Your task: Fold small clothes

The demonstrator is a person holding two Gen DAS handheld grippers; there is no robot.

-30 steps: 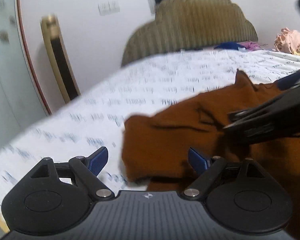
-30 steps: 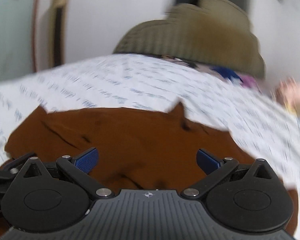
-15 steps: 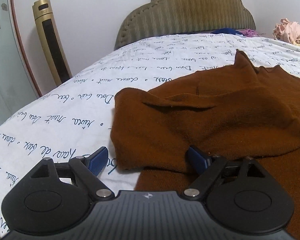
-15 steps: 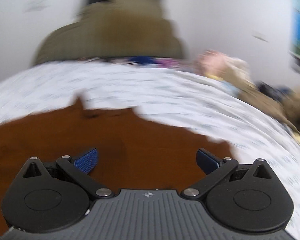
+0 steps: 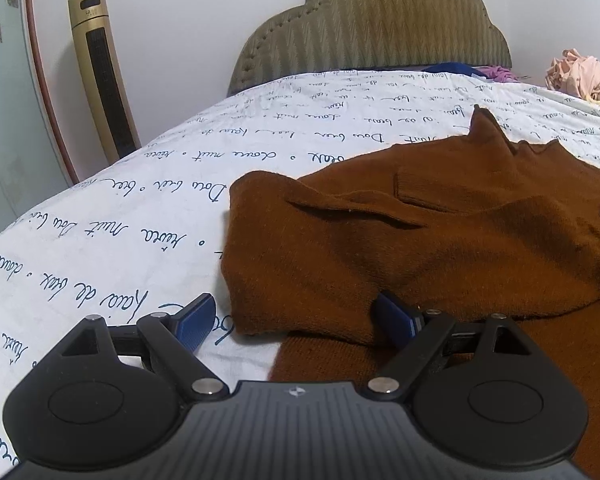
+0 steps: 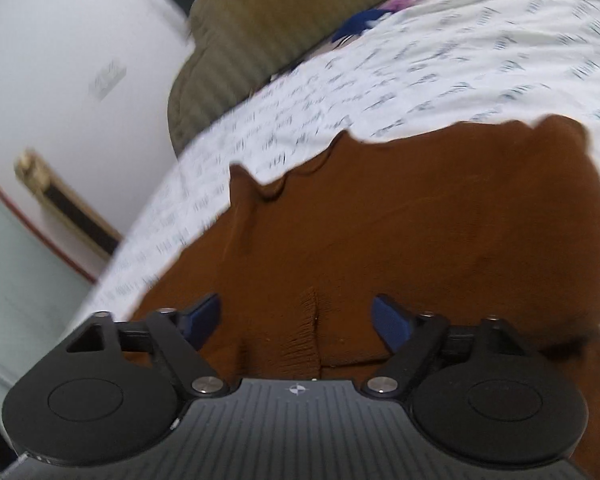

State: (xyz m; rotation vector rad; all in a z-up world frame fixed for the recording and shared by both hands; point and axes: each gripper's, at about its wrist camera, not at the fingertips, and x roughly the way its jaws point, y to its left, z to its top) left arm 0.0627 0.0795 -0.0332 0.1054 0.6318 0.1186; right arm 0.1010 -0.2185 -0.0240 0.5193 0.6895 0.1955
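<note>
A fold of the brown sweater (image 5: 440, 240) is being set up on the bed (image 5: 147, 216), where it lies partly doubled over. The left hand-held gripper (image 5: 295, 320) is held wide, the sweater's near corner between its jaws but not pinched. The right hand-held gripper (image 6: 295, 316) is closing over a ribbed edge (image 6: 304, 332), not yet pressed. Next, that edge probably needs gripping and carrying across.

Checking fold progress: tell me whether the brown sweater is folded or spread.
Partly folded: the brown sweater has one flap doubled over itself on the bed sheet.
</note>
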